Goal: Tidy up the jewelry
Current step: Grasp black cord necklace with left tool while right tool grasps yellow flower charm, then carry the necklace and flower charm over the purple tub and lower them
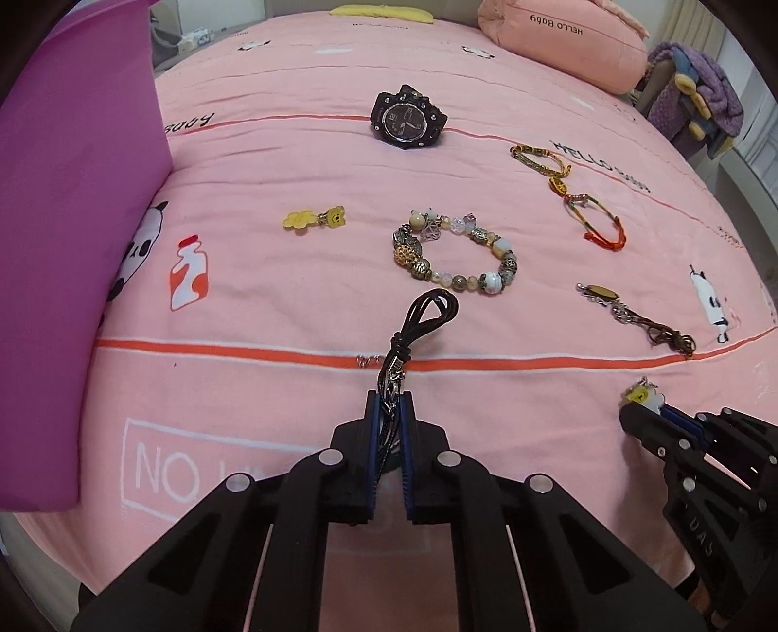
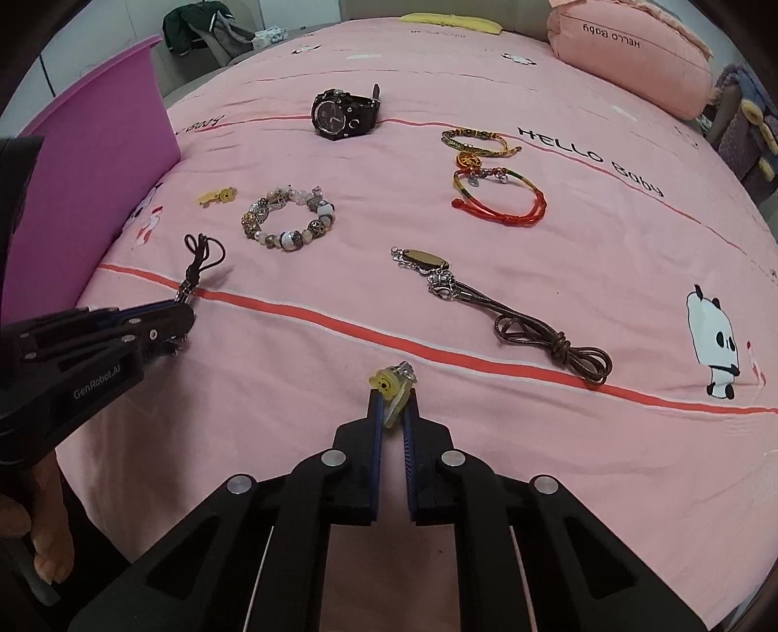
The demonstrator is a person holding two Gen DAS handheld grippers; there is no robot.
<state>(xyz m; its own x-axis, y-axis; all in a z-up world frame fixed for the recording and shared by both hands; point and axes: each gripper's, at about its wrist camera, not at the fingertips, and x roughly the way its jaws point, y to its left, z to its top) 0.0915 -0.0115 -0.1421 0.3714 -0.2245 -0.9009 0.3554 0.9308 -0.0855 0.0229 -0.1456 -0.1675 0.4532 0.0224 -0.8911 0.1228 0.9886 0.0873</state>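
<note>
My left gripper (image 1: 389, 403) is shut on a black cord bracelet (image 1: 428, 311), whose loop sticks out ahead just above the pink bedspread; it also shows in the right wrist view (image 2: 202, 257). My right gripper (image 2: 393, 403) is shut on a yellow bear charm (image 2: 389, 386), seen from the left wrist view (image 1: 642, 395) at lower right. On the bed lie a black watch (image 1: 406, 119), a beaded bracelet (image 1: 454, 255), a second yellow charm (image 1: 316, 219), woven string bracelets (image 2: 501, 194) and a brown cord bracelet (image 2: 510, 311).
A purple bin (image 1: 73, 219) stands at the left on the bed, its wall close to my left gripper. A pink pillow (image 1: 564, 39) lies at the far end. The bedspread (image 1: 291, 301) has a red stripe running across.
</note>
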